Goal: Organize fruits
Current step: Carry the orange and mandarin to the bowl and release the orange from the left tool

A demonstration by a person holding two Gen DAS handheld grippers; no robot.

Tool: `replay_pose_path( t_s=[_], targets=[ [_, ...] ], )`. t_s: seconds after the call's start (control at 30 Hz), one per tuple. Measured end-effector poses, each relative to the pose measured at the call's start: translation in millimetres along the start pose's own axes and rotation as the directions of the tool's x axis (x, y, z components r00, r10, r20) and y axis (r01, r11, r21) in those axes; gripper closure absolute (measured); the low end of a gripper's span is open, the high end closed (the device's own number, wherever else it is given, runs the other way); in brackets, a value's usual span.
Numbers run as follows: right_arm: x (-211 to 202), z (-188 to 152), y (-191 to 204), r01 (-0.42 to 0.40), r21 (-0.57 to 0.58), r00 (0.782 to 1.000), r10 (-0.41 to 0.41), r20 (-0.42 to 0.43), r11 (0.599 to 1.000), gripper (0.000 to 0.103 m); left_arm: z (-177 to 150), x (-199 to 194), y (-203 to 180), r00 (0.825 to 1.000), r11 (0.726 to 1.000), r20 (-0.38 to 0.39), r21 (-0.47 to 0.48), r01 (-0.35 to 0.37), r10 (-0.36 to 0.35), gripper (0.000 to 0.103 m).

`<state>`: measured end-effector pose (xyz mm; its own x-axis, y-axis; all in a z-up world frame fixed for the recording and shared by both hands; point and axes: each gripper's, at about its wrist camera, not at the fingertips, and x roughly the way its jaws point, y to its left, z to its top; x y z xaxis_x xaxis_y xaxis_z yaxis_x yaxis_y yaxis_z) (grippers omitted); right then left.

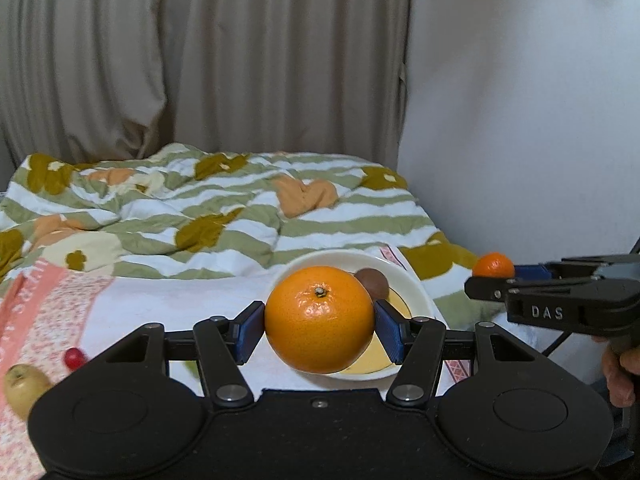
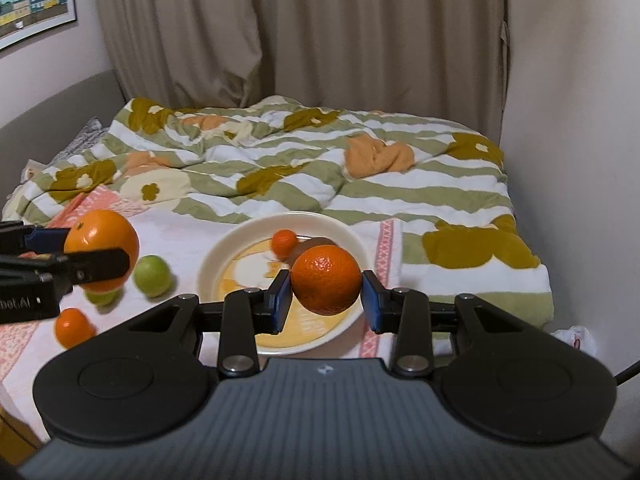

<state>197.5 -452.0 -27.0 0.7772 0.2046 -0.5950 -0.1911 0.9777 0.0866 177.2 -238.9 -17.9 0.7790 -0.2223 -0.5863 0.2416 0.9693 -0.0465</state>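
My left gripper (image 1: 319,326) is shut on a large orange (image 1: 319,318) and holds it above the near left edge of a cream plate (image 1: 416,292). It also shows in the right wrist view (image 2: 100,248). My right gripper (image 2: 325,294) is shut on a smaller orange (image 2: 326,279) over the plate (image 2: 218,268); from the left wrist view this orange (image 1: 493,265) is at the right. On the plate lie a small tangerine (image 2: 284,242) and a brown round fruit (image 1: 372,282).
On the pink-patterned cloth (image 2: 180,228) left of the plate lie two green fruits (image 2: 152,275), a small orange (image 2: 73,327), a yellow apple (image 1: 22,388) and a red cherry-like fruit (image 1: 75,357). A striped flowered quilt (image 2: 320,168) lies behind. A wall stands at the right.
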Motion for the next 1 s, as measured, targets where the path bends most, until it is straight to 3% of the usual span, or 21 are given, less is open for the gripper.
replay_pose_path(
  t_s=[0.2,0.47,0.9,0.93,0.97,1.0],
  targets=[
    [27.5,-0.6,-13.5,0.023,0.029,0.999,-0.022,-0.039,0.999,0.051,-0.9,48.4,-16.5,0.996,0.997,-0.07,0.05,0.054,-0.05,0.04],
    [56.9,0.5,-22.2,0.036,0.027,0.996,-0.033,-0.088,0.999,0.051,-10.6,107.7,-29.7,0.976,0.987,-0.192,0.103,0.121,-0.1,0.04],
    [79.1,-1.0,-26.9,0.049,0.03,0.991,-0.045,-0.127,0.998,0.051,-17.6,144.1,-34.7,0.951,0.98,-0.282,0.109,0.164,-0.127,0.038],
    [78.9,-1.0,-26.5,0.05,0.03,0.991,-0.045,-0.126,0.998,0.05,-16.9,141.5,-34.1,0.954,0.98,-0.269,0.107,0.168,-0.134,0.029],
    [79.2,-0.8,-26.4,0.05,0.03,0.991,-0.046,-0.126,0.998,0.051,-15.3,138.5,-33.4,0.957,0.98,-0.255,0.107,0.17,-0.138,0.012],
    [79.1,-0.6,-26.4,0.05,0.03,0.991,-0.046,-0.126,0.998,0.051,-13.6,134.4,-32.9,0.962,0.98,-0.235,0.108,0.166,-0.137,0.005]
  ],
)
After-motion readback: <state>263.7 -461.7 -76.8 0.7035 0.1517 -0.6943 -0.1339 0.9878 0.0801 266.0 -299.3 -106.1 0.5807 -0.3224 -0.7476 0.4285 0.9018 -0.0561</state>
